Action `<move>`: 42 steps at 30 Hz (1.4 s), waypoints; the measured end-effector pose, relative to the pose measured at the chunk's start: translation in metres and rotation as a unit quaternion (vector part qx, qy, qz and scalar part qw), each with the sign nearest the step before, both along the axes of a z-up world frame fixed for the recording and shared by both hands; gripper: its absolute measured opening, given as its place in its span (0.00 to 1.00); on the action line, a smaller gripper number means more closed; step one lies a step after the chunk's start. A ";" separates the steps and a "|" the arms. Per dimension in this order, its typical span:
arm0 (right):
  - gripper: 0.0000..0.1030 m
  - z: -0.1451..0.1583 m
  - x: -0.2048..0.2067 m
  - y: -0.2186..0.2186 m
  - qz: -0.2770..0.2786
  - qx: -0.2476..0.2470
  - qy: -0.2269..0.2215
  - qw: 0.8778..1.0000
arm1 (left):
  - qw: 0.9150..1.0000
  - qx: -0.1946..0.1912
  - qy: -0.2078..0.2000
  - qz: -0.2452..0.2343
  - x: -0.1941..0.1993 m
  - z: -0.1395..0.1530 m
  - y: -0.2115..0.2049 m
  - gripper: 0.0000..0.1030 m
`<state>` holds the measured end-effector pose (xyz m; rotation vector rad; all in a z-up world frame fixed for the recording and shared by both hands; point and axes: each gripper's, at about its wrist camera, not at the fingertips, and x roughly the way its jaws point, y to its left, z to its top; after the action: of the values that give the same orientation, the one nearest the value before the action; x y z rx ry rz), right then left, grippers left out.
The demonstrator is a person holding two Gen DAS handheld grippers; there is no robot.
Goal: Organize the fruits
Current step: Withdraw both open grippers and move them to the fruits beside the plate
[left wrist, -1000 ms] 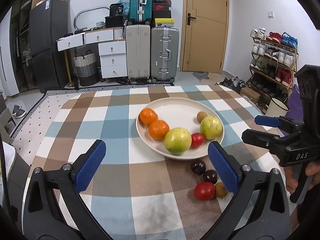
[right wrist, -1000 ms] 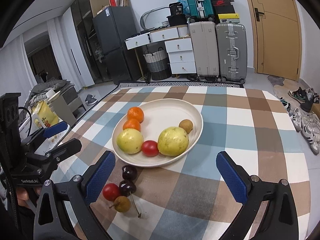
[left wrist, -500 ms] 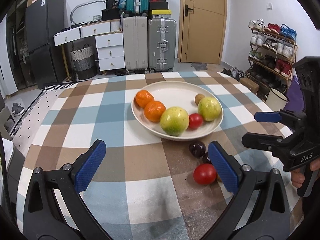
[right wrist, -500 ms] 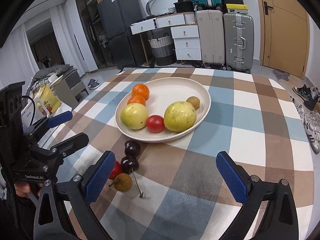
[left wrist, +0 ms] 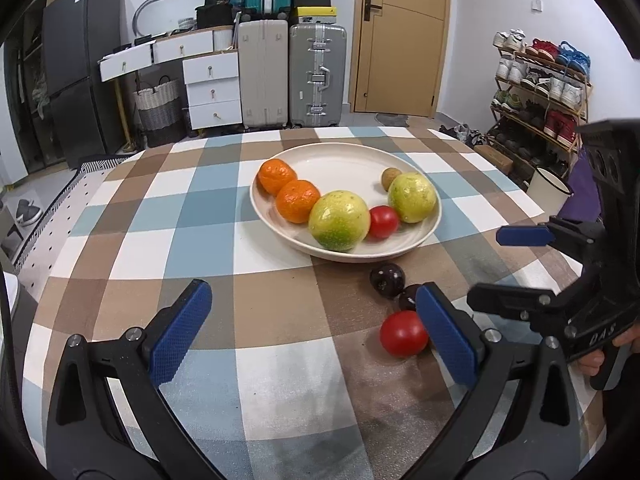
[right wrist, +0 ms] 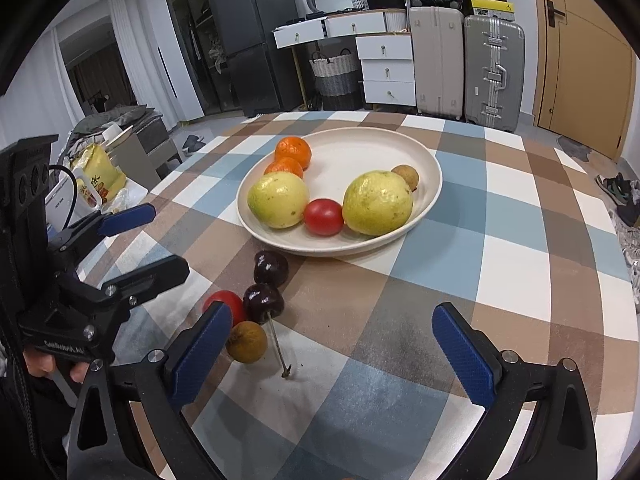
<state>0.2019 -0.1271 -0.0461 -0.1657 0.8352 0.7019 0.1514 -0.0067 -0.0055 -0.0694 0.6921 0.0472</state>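
Between the spread, empty fingers of the left gripper point(left wrist: 312, 336), toward the right pad, lies a loose tomato point(left wrist: 403, 333) on the surface, short of the plate point(left wrist: 420, 240); the right gripper point(right wrist: 336, 352), also released, stands farther right.

two grey suitcases point(left wrist: 294, 74) and white drawers point(left wrist: 212, 90) are seen beyond the checkered desk point(left wrist: 200, 216), beside a wooden door point(left wrist: 400, 36) and shoe rack point(left wrist: 536, 80).
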 end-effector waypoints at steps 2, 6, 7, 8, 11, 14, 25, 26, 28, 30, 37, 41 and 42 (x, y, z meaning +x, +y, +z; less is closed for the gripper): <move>0.99 -0.003 -0.001 0.003 0.005 -0.008 0.002 1.000 | 1.000 -0.002 0.003 0.004 0.001 -0.002 0.003 0.99; 0.99 -0.010 -0.004 0.010 0.023 -0.021 0.009 0.999 | 1.000 -0.014 0.011 0.006 0.003 -0.006 0.009 0.99; 0.99 -0.011 -0.005 0.011 0.026 -0.022 0.010 0.999 | 1.000 -0.014 0.011 0.006 0.002 -0.007 0.009 0.99; 0.99 -0.012 -0.006 0.012 0.029 -0.023 0.010 0.999 | 1.000 -0.011 0.010 0.009 0.002 -0.007 0.010 0.99; 0.98 -0.014 -0.009 0.014 0.038 -0.025 0.015 0.999 | 1.000 -0.007 0.013 0.015 0.003 -0.009 0.011 0.99; 0.95 -0.015 -0.013 0.016 0.048 -0.025 0.015 0.998 | 1.000 -0.016 0.013 0.017 0.003 -0.009 0.013 0.99; 0.73 -0.018 -0.028 0.030 0.086 -0.038 0.002 0.996 | 1.000 -0.013 0.016 0.003 0.003 -0.011 0.008 0.99; 0.72 -0.016 -0.029 0.029 0.090 -0.029 -0.001 0.996 | 1.000 -0.013 0.016 0.002 0.003 -0.011 0.008 0.99; 0.68 -0.011 -0.031 0.027 0.098 -0.016 -0.005 0.995 | 1.000 -0.014 0.017 0.000 0.003 -0.012 0.007 0.99; 0.62 -0.010 -0.033 0.029 0.113 -0.008 0.001 0.994 | 1.000 -0.012 0.019 -0.001 0.003 -0.013 0.006 0.99; 0.43 -0.021 -0.036 0.039 0.126 -0.032 0.008 0.992 | 1.000 -0.020 0.019 -0.012 0.003 -0.015 0.003 0.98; 0.34 -0.023 -0.034 0.039 0.123 -0.038 0.006 0.992 | 1.000 -0.017 0.021 -0.015 0.003 -0.016 0.002 0.98; 0.34 -0.023 -0.035 0.038 0.123 -0.038 0.005 0.992 | 1.000 -0.017 0.021 -0.015 0.003 -0.016 0.002 0.98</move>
<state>0.1673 -0.0889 -0.0694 -0.3378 0.8607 0.9040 0.1545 -0.0047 -0.0215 -0.0912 0.7353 0.0083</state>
